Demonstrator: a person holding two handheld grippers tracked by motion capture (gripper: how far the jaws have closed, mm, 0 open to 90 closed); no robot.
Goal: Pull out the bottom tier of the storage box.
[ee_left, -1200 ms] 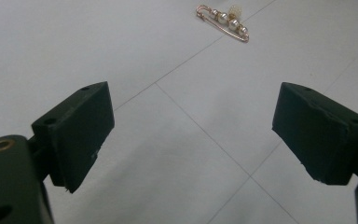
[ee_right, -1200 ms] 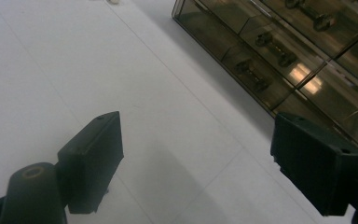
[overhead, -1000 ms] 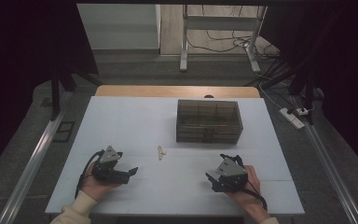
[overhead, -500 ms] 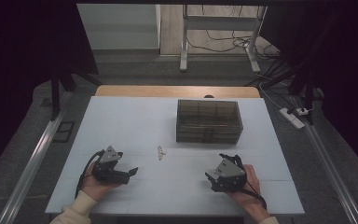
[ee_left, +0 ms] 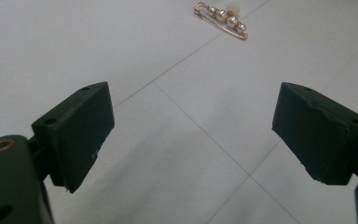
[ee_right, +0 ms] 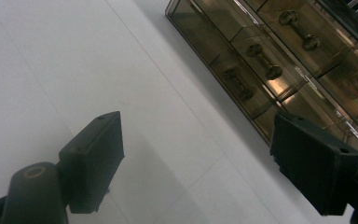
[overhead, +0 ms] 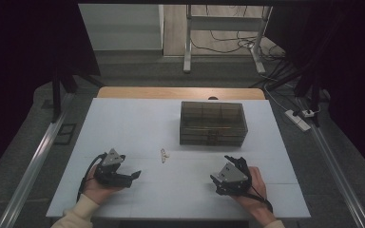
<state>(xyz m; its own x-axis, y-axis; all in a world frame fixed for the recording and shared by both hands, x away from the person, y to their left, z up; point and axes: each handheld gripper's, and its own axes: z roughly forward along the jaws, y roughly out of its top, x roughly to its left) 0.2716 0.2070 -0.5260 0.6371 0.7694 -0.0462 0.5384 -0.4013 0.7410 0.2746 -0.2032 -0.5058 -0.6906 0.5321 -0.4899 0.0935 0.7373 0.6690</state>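
A small gold pin with pearl beads (overhead: 163,155) lies on the white table (overhead: 138,118), between the two hands and a little farther out. In the left gripper view the pin (ee_left: 222,19) sits well ahead of the open, empty jaws of my left gripper (ee_left: 191,135). My left gripper (overhead: 134,176) rests at the near left of the table. A smoky transparent drawer box (overhead: 213,123) stands at the centre right. My right gripper (overhead: 224,172) rests at the near right, open and empty (ee_right: 205,158), its jaws angled toward the box's drawer fronts (ee_right: 261,65) with metal handles.
A wooden strip (overhead: 180,93) runs along the table's far edge. Beyond it are a metal stand (overhead: 218,33) and cables on the floor, with a power strip (overhead: 298,119) to the right. Rails flank the table on both sides.
The right gripper has shifted slightly; the left hand, the pin and the box have stayed put.
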